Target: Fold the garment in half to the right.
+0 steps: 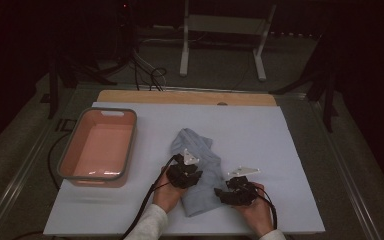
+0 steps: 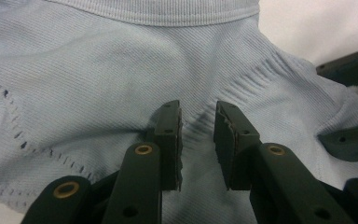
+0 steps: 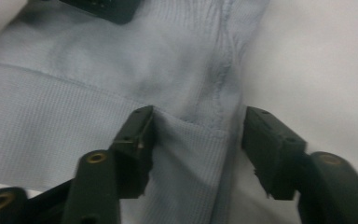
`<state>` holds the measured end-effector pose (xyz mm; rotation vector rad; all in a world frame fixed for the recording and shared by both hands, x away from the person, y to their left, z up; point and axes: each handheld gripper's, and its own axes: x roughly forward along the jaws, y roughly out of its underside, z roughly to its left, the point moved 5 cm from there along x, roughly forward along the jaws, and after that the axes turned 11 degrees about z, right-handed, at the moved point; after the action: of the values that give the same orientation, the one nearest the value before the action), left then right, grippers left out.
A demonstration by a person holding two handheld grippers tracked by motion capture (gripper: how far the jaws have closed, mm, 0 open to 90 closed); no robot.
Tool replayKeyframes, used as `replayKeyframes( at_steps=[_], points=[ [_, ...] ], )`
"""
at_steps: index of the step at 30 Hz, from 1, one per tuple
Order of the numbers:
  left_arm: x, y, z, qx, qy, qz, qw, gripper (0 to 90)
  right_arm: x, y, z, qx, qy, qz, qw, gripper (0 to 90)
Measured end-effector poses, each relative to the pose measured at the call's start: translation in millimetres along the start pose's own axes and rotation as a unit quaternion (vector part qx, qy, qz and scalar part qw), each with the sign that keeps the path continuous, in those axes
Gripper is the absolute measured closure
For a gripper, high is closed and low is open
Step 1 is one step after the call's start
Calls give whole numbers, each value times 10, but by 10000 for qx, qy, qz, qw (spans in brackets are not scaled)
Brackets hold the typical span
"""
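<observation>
Garment point(image 1: 200, 172) mid-table point(image 1: 280, 150); tub point(image 1: 100, 147) left of it, apart.

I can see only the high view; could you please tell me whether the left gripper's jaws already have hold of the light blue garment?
Observer: In the left gripper view, the left gripper has its jaws nearly together, pinching up a small ridge of the light blue garment.
Operator: Thank you. And the right one?
Observer: The right gripper has its jaws apart, straddling the garment's ribbed hem at its edge, not pressing on it.
Operator: Is that edge over the tub?
Observer: No, it lies on the white table cover.
</observation>
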<state>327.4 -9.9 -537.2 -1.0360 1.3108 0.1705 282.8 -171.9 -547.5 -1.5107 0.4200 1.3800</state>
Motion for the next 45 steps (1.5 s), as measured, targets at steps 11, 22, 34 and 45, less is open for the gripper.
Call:
replayKeyframes(
  at_steps=[11, 22, 34, 45],
  points=[
    [17, -3, -17, -37, 57, -24, 10000, 712, -26, 14, 39, 204, -331, 197, 9991, 730],
    [50, -10, -107, 16, 227, -51, 9997, 705, -109, 86, 109, 52, -159, 287, 9994, 789],
    [133, -107, -296, 118, 463, -113, 9988, 702, -255, 247, 66, -37, 33, 302, 9995, 791],
    [166, -246, -473, 210, 866, -227, 9958, 658, -376, 429, -77, 153, 125, 293, 9994, 793]
  ],
)
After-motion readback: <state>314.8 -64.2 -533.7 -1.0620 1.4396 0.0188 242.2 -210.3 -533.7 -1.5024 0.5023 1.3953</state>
